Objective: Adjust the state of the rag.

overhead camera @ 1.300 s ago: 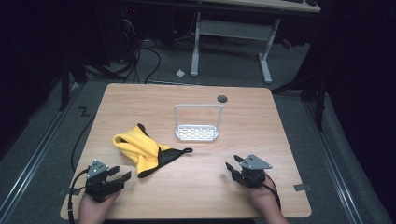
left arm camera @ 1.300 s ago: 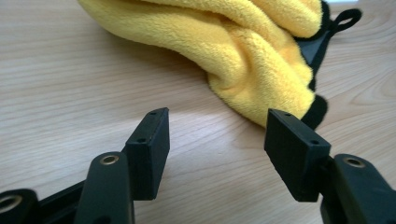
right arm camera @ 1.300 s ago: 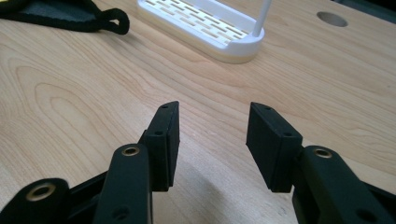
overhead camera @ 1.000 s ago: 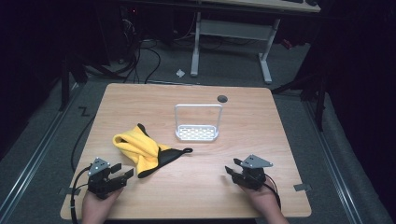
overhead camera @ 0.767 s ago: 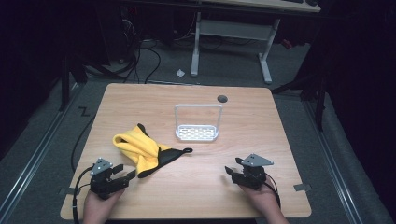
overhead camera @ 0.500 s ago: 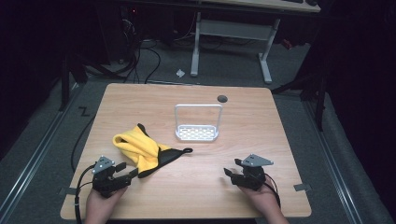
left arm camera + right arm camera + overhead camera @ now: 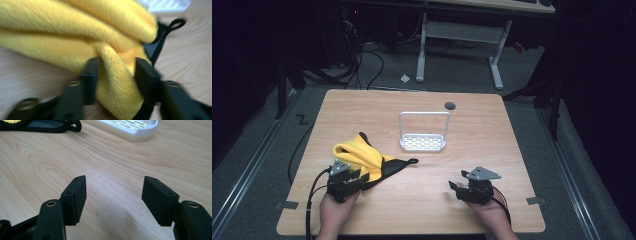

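A: Left gripper view: left gripper [image 7: 116, 75] has a yellow cloth [image 7: 75, 32] fold between its jaws, parted, not yet pinched. Looks like the grasp step.

B: Next it needs closing squarely on that fold. Cloth lies left of the white rack [image 7: 423, 132], toward the table's [image 7: 512, 135] near edge.

A: Right gripper [image 7: 113, 200] sits near-right of the rack, jaws wide, holding nothing, above bare wood.
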A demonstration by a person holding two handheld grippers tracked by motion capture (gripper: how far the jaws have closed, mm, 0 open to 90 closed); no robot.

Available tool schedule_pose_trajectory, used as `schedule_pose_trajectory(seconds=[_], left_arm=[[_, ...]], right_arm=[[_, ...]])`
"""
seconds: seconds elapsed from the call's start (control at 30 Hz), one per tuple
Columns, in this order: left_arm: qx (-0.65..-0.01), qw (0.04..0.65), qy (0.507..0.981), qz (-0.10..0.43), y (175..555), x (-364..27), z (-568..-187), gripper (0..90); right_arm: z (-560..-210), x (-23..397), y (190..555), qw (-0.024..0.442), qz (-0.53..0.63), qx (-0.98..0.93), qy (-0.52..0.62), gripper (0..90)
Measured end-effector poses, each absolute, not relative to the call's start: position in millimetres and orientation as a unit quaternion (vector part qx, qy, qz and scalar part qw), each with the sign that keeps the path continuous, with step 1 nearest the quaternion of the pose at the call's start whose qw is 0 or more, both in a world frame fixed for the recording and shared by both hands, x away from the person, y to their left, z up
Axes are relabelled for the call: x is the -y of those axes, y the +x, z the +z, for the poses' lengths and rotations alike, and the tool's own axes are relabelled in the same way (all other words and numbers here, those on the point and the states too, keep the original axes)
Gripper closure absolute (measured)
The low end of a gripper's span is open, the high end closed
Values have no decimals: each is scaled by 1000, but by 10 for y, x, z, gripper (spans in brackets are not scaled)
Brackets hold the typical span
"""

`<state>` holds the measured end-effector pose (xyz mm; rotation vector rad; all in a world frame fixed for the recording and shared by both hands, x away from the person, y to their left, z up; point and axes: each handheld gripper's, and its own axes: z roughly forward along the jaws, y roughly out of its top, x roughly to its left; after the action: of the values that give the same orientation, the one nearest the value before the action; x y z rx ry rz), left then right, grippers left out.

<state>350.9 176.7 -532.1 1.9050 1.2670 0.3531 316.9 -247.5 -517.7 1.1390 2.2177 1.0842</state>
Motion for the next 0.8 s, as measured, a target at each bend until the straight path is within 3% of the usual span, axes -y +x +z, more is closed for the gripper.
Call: schedule_pose_trajectory(seconds=[0.07,0.17,0.43,0.8], left_arm=[[-496,395,757,154,3491,-1758,-5333,796],[-493,392,761,153,3484,-1749,-5327,841],[-442,389,795,145,3282,-1446,-5322,849],[-383,405,826,88,2991,-941,-5312,841]], right_arm=[[-5178,2464,3152,214,386,-802,402,414],[-5174,2458,3139,217,385,-806,394,467],[-5161,2409,3130,205,394,-809,385,565],[-5157,2274,3106,184,401,-817,372,571]])
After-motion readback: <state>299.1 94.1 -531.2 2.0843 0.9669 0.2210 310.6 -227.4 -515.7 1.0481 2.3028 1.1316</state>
